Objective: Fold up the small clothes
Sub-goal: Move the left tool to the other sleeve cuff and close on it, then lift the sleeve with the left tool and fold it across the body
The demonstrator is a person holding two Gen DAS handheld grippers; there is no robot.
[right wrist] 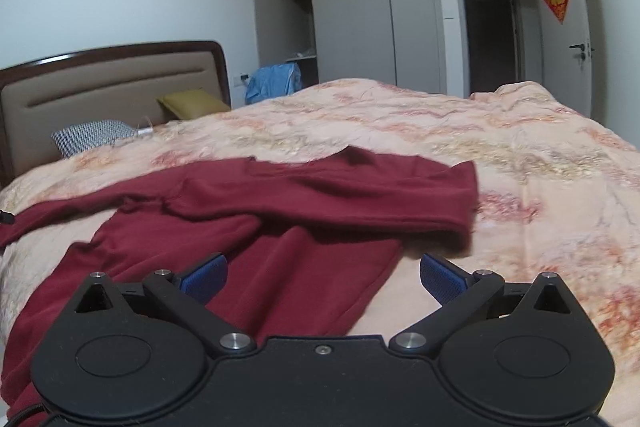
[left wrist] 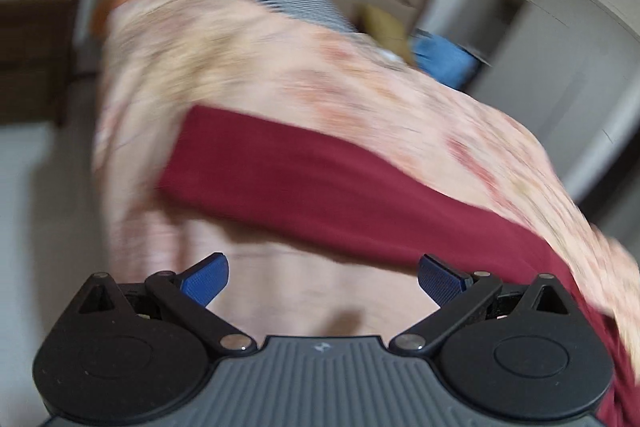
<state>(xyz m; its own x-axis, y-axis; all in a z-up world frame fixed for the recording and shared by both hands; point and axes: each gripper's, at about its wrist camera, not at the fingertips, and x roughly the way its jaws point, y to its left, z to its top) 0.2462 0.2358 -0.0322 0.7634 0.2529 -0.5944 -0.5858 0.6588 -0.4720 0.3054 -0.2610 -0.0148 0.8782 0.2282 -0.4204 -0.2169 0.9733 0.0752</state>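
Note:
A dark red long-sleeved garment (right wrist: 304, 203) lies spread on the bed, one sleeve folded across its body and another part running toward me. My right gripper (right wrist: 323, 277) is open and empty, just above the garment's near edge. In the blurred, tilted left wrist view the same red garment (left wrist: 328, 183) shows as a band across the bed. My left gripper (left wrist: 323, 279) is open and empty over bare quilt, a little short of the garment.
The bed has a peach patterned quilt (right wrist: 500, 155). A checked pillow (right wrist: 94, 135) and an olive pillow (right wrist: 192, 103) lie by the brown headboard (right wrist: 108, 83). A blue bundle (right wrist: 272, 81) sits beside the bed. Grey wardrobes (right wrist: 360, 11) and a doorway (right wrist: 492, 27) stand behind.

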